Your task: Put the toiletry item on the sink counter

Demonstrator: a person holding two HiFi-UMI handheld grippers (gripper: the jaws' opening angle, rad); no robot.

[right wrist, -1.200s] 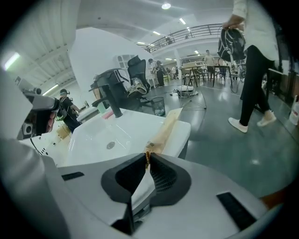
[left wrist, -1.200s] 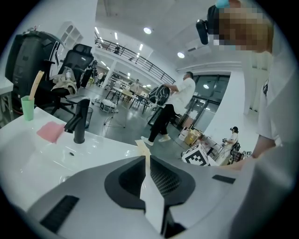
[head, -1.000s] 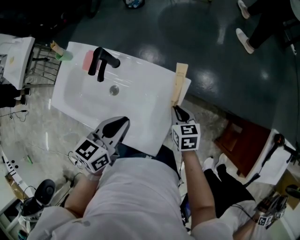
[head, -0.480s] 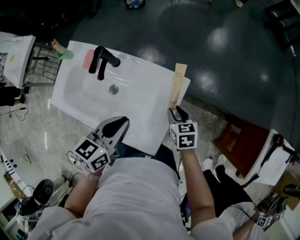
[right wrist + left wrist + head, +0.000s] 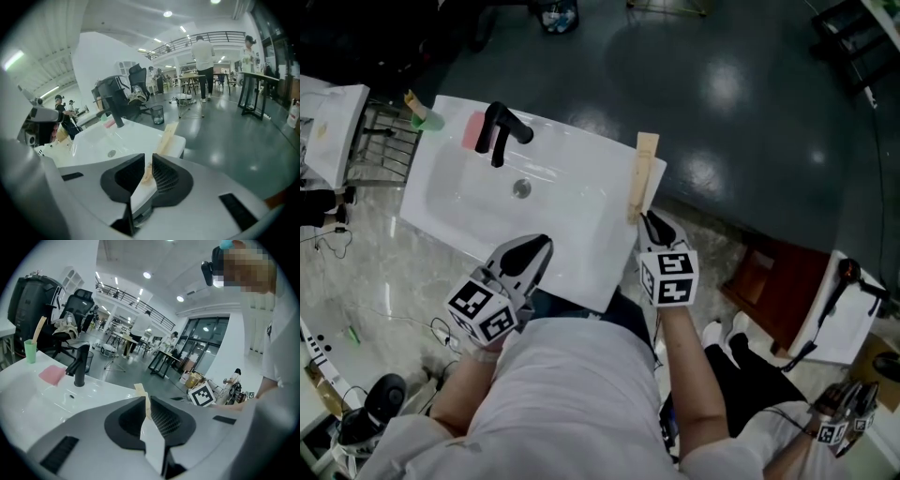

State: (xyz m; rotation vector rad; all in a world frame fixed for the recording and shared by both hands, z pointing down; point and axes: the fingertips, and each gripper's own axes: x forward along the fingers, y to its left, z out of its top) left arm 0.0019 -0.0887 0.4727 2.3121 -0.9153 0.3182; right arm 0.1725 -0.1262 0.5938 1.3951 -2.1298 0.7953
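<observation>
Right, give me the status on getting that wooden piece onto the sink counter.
Nearly done, it seems: the wooden piece already lies along the right rim of the sink counter. In hand: the right gripper appears closed on the piece's near end. The left gripper is shut on nothing. Left to do: let go and pull the right gripper back.

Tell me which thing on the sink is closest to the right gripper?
The long tan strip on the sink's right edge; the green cup and pink pad sit far back by the faucet.
</observation>
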